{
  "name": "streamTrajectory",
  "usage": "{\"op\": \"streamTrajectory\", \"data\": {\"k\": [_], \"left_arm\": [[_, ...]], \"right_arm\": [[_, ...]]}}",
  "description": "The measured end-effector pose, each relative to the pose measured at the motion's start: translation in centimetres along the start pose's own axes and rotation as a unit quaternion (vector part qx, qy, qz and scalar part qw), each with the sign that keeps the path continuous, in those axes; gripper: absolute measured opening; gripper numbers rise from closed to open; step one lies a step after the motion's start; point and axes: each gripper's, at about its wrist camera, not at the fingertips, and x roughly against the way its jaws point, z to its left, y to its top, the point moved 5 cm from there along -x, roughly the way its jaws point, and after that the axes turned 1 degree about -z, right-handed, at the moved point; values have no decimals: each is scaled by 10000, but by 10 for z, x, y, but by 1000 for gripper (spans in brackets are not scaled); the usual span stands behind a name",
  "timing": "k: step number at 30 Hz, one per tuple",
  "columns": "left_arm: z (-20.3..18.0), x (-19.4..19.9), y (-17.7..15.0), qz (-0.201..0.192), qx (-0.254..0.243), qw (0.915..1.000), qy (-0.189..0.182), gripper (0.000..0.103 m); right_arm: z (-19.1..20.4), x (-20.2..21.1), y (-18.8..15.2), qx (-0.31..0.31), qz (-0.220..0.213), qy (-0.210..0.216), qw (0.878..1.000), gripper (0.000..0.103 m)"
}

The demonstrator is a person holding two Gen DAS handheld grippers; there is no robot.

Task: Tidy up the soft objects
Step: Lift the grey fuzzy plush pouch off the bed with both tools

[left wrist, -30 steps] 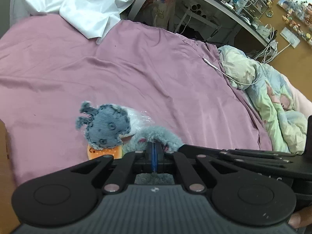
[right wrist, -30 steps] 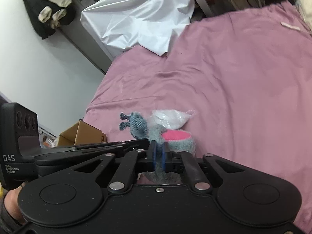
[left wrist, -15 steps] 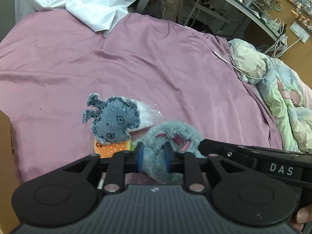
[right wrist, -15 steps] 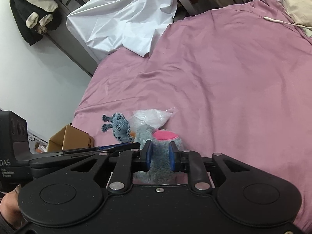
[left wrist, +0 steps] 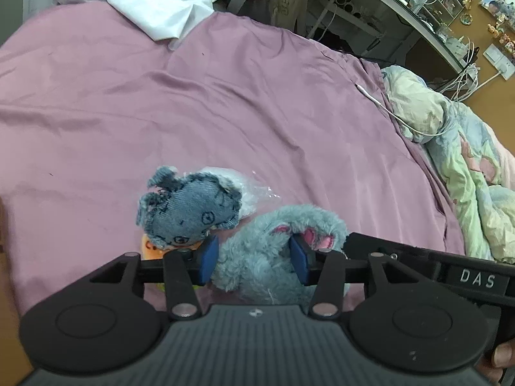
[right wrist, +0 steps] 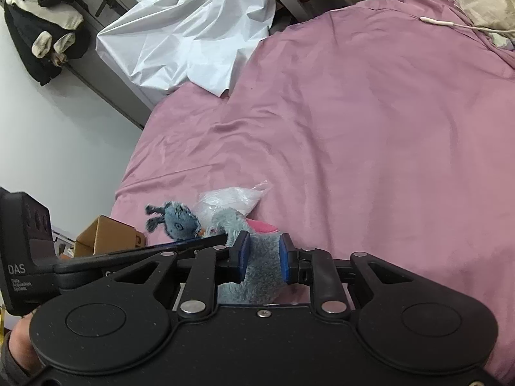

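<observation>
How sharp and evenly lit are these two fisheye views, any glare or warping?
Left wrist view: soft even light, the fluffy grey plush toy sharp, the shelving bowed by the lens at the rim. Right wrist view: mild sheen on the crumpled white plastic sheet, the pink bedsheet curved by distortion, no blur.

Left tongs (left wrist: 254, 259) spread around, perhaps touching, grey plush (left wrist: 276, 241).

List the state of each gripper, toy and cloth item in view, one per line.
left gripper: open, pads either side of the grey plush.
right gripper: open around the same plush.
fluffy grey plush: lying on the sheet, unclamped.
denim toy: resting on the plastic bag.
pink sheet: spread, lightly wrinkled.
white cloth: crumpled.
</observation>
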Motion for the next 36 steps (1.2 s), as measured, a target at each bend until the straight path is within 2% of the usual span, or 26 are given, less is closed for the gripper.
{"op": "streamTrajectory", "data": {"k": [1,3,4,8,11,14,20,22,26,30,36], "left_arm": [[0,-2,0,19,50,10000,-64,48],[-2,-4,0,39,91,9999,-85,47],[-3,-4,1,45,85,9999,-87,47],[-4,-2,2,92,118,9997,-182,47],[-2,1,3,147,174,9995,-235,46],[-1,4,1,210,165,9993,-245,46],[-2,-5,-6,393,200,9989,-168,47],[-1,-7,-5,389,292,9987,-178,47],[-2,-2,-3,300,286,9989,-196,42],[-3,7,1,204,285,9991,-225,40],[-13,30,12,-139,68,9997,-195,40]], "right_arm": [[-1,1,1,-57,3,23,10000,29],[0,4,3,-168,-3,171,9997,42],[1,5,4,-215,-25,267,9994,45],[1,2,4,-295,10,357,9989,47],[-2,-7,-1,-365,191,242,9989,45],[-6,-12,-8,-387,321,151,9986,34],[-13,-14,-13,-559,445,196,9973,32],[-14,-13,-12,-618,441,255,9968,28],[-12,-8,-10,-587,370,329,9970,21],[-5,-1,-6,-505,288,384,9976,21],[11,14,6,-323,58,478,9983,21]]}}
